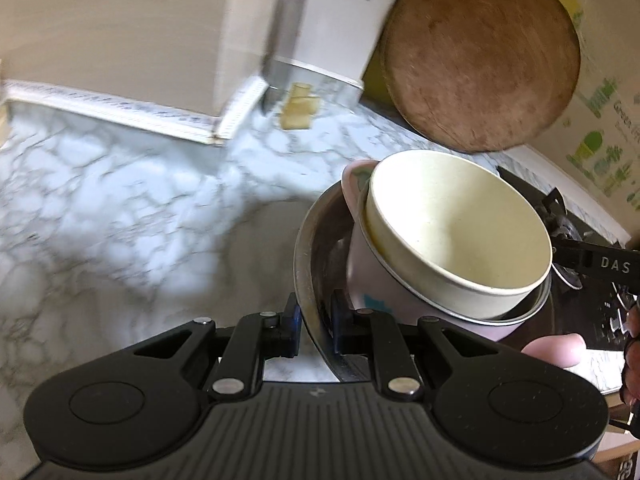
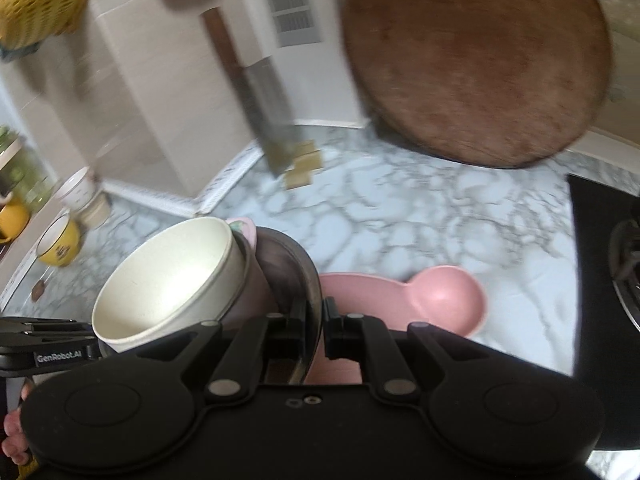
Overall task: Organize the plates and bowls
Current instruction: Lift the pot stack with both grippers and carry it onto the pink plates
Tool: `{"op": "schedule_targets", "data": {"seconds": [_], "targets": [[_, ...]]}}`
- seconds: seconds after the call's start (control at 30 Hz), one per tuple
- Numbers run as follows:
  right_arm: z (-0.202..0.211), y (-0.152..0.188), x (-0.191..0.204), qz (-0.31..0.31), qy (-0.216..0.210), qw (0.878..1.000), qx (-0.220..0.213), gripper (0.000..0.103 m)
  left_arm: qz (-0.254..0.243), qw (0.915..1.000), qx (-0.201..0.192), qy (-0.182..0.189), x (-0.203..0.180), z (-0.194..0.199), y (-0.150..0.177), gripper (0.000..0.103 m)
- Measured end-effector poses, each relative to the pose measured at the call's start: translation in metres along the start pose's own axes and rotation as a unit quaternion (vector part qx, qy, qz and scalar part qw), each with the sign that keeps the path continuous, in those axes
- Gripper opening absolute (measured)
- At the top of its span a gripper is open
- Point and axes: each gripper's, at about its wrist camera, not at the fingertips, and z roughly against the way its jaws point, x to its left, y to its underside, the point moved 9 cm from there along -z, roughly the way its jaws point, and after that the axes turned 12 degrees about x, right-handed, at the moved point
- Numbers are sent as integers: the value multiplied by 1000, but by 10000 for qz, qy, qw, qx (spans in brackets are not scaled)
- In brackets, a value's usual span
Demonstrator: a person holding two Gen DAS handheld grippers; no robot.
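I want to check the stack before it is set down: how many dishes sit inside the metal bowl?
2 visible: a cream bowl on top, nested in a pink cup inside the metal bowl. More may be hidden beneath.

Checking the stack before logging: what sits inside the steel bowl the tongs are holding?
A pink cup lies tilted in the steel bowl, with a cream bowl nested in it over a thin metal rim. The steel bowl's floor is covered.

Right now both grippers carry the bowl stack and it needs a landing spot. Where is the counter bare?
Bare marble lies between the pink dish, cutting board and stove. More lies below the wall trim in the left view. The mugs crowd the left edge.
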Motion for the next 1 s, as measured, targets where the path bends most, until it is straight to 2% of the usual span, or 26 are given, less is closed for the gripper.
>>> {"op": "schedule_targets", "data": {"seconds": [0.2, 0.47, 1.0], "targets": [[0, 2, -40, -321, 185, 9993, -30, 9, -219, 9997, 70, 98, -29, -24, -12, 14], [-12, 11, -75, -578, 211, 9981, -13, 9, -506, 9987, 35, -80, -51, -41, -22, 14], [-29, 21, -83, -581, 255, 9979, 110, 10, -687, 9972, 112, -289, -53, -62, -14, 14]]}}
